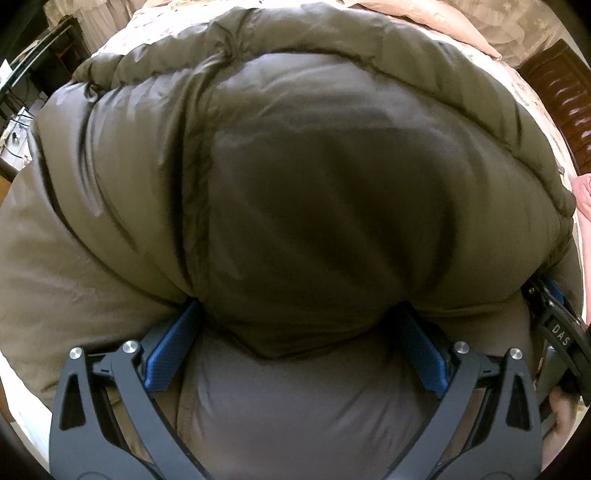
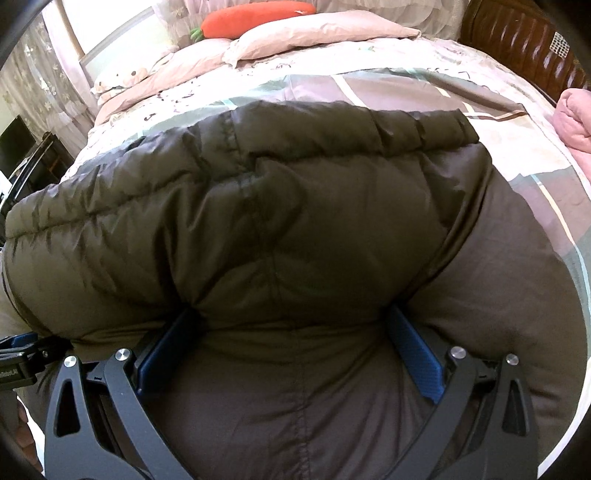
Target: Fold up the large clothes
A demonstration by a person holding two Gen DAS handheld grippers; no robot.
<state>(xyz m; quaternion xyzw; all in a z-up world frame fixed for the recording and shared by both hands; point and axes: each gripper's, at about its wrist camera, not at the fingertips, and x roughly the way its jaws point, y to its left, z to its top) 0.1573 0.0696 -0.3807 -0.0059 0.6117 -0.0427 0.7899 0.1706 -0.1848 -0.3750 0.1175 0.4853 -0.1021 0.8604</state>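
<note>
Olive puffer jacket point(image 1: 295, 192) lay bunched on the bed point(image 2: 369, 62) and filled both views. Left gripper point(image 1: 295, 314) was spread wide with jacket fabric bulging between its blue pads point(image 1: 166, 350); right gripper point(image 2: 291, 321) the same. Whether either actually pinched it, couldn't tell. Only the right view showed the carrot plush point(image 2: 255, 18), pillow point(image 2: 317, 37) and patterned bedsheet point(image 2: 369, 85). Left view caught the right gripper's body at its right edge, plus a dark headboard point(image 1: 561, 103).

Home bedroom, bed point(image 2: 369, 70) (patterned sheet), pillows point(image 2: 314, 37)
</note>
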